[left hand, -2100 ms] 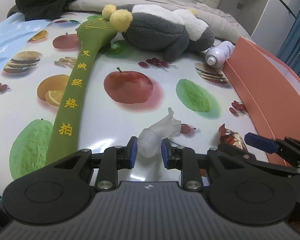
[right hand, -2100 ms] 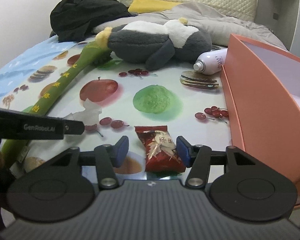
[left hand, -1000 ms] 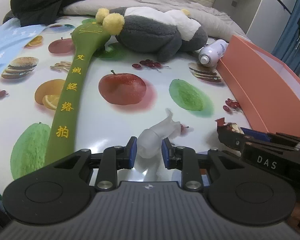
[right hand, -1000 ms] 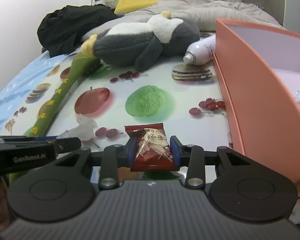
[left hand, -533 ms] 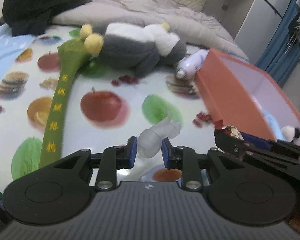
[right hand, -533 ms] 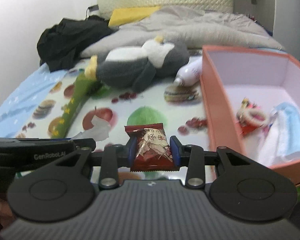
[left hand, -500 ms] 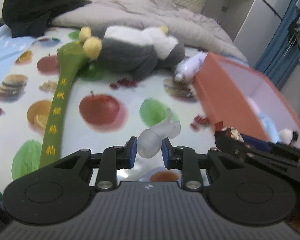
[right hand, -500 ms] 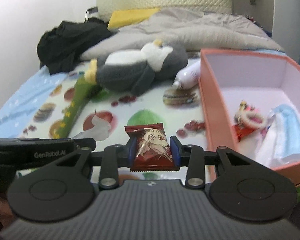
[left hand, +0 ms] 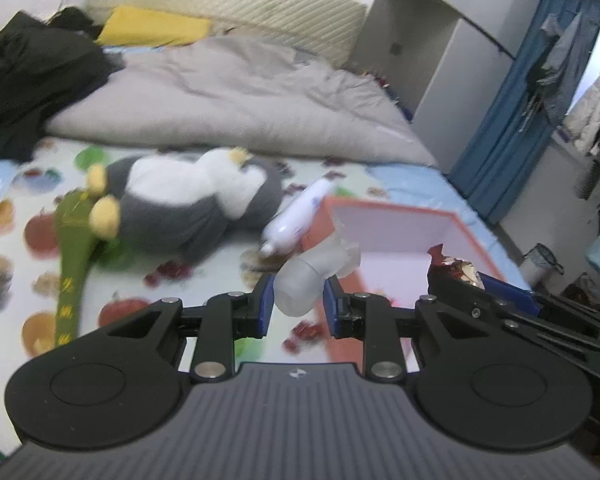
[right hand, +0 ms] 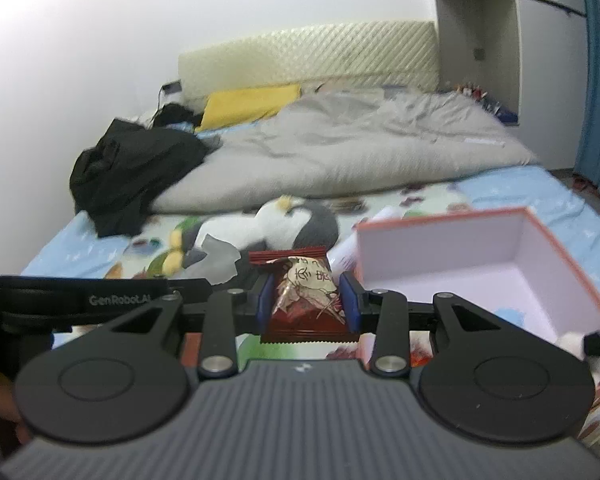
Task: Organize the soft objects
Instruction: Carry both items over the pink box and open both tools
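Fruit-printed sheeting [left hand: 204, 292] covers the bed on which the work is done. Nearest, a crumpled white wad [left hand: 304, 280] is pinched between the pads of the left gripper [left hand: 296, 306], and a red snack packet [right hand: 306, 296] is clamped across its middle by the right gripper [right hand: 306, 306]. Both are judged light, soft and crushable; the packet's film is likely slippery, so a mid-body hold suits. Just beyond, the orange box [right hand: 540, 240] stands open. Farther off lie a plush penguin [left hand: 196, 204], a white bottle [left hand: 296, 220] and a grey quilt [left hand: 240, 100].
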`<state>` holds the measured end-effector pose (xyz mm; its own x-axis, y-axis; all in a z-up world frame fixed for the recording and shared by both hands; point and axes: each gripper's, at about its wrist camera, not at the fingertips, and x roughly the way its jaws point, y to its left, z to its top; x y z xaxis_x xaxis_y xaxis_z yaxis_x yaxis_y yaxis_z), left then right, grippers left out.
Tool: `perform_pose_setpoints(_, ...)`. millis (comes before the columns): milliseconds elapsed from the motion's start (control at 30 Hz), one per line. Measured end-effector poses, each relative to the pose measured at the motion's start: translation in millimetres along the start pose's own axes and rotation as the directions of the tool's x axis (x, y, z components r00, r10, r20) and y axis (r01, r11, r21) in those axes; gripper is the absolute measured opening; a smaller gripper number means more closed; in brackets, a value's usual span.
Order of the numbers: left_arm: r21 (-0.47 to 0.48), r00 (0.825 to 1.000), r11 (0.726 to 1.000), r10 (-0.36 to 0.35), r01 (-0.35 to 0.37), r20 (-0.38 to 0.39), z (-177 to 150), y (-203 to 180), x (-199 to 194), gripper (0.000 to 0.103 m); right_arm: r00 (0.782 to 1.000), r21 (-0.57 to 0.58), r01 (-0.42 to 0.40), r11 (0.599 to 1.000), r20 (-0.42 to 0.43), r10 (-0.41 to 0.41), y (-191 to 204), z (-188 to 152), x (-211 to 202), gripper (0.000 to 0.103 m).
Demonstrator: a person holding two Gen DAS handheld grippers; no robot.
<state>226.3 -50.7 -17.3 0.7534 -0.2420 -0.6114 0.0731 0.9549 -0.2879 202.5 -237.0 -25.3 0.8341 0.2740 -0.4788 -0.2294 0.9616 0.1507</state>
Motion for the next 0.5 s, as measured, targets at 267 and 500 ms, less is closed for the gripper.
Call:
perform_pose_setpoints(267,-0.001,0.991,0.991,-0.133,0.133,-0.023,31,-47,19,0.031,0.996,0.025,0.078,0.997,0.034,-0.079,-39,25,-7,0.040)
perform_pose_setpoints(500,0.049,0.979,0.981,-0.183,0.188,-0.095,26,-95,66,0.031,0.991,0.073,0.136,0.988,-0.024,-0.134,-88,21,2,0.040)
